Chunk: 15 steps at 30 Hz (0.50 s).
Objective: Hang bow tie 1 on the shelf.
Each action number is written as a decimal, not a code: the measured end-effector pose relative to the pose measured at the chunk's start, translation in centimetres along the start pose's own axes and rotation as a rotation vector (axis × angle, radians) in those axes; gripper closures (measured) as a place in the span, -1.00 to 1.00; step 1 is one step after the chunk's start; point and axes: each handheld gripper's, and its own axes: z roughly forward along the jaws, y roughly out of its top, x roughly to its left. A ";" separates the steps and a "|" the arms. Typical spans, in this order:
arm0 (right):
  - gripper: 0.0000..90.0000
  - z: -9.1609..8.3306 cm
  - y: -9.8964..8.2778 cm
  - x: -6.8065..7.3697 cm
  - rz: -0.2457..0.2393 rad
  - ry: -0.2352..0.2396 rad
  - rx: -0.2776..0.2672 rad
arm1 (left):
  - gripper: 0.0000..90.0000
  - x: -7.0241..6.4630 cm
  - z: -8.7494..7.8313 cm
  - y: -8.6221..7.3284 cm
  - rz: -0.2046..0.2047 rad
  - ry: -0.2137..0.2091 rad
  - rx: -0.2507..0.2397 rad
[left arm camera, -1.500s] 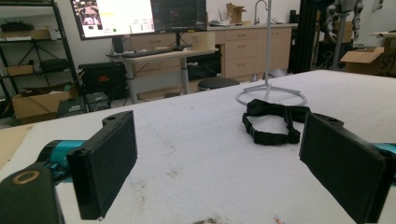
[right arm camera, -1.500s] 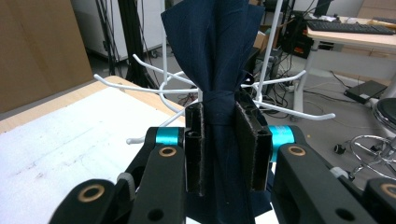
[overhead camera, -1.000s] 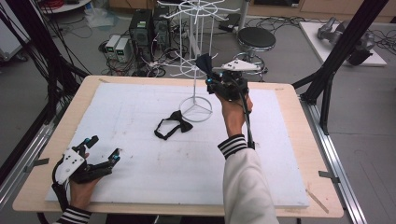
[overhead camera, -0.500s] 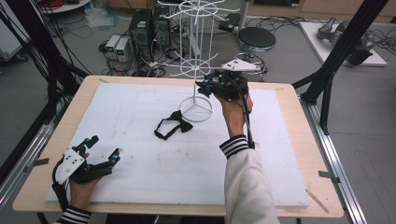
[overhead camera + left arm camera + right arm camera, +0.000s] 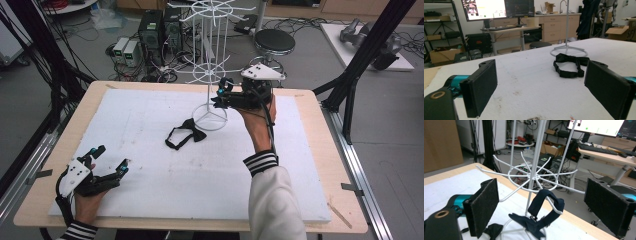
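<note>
A white wire rack (image 5: pixel 209 75) stands on a ring base at the back middle of the white board (image 5: pixel 150 185). In the right gripper view a dark blue bow tie (image 5: pixel 545 211) hangs by its strap from one of the rack's (image 5: pixel 534 173) lower hooks. My right gripper (image 5: pixel 220 93) (image 5: pixel 542 187) is raised beside the rack. Its jaws have just been opening and stand open on either side of the tie, apart from it. A black bow tie (image 5: pixel 185 136) (image 5: pixel 570 65) lies flat on the board. My left gripper (image 5: pixel 112 156) (image 5: pixel 541 66) rests open at the front left.
The rack's ring base (image 5: pixel 569 51) sits just behind the black bow tie. Black frame posts (image 5: pixel 350 85) flank the wooden table (image 5: pixel 345 210). Behind it are computer boxes (image 5: pixel 150 35) with cables and a round stool (image 5: pixel 274 41).
The right gripper's jaws opened and let go of the dark blue bow tie, which now hangs on the rack's hook. The left gripper has not moved.
</note>
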 end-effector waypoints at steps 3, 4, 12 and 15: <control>-0.74 -1.6 -0.7 -0.1 0.012 0.010 -0.033 | -0.74 0.0 0.0 0.0 0.001 0.001 0.003; -0.74 -2.1 -1.1 -0.3 0.018 0.013 -0.029 | -0.74 0.0 0.0 0.0 0.001 -0.001 0.003; -0.74 -6.5 -5.1 -1.9 0.065 -0.003 -0.057 | -0.74 0.0 -0.1 0.0 -0.004 -0.003 -0.004; -0.74 -8.0 -6.9 -2.2 0.068 -0.005 -0.075 | -0.74 0.0 0.0 0.0 -0.004 -0.002 -0.003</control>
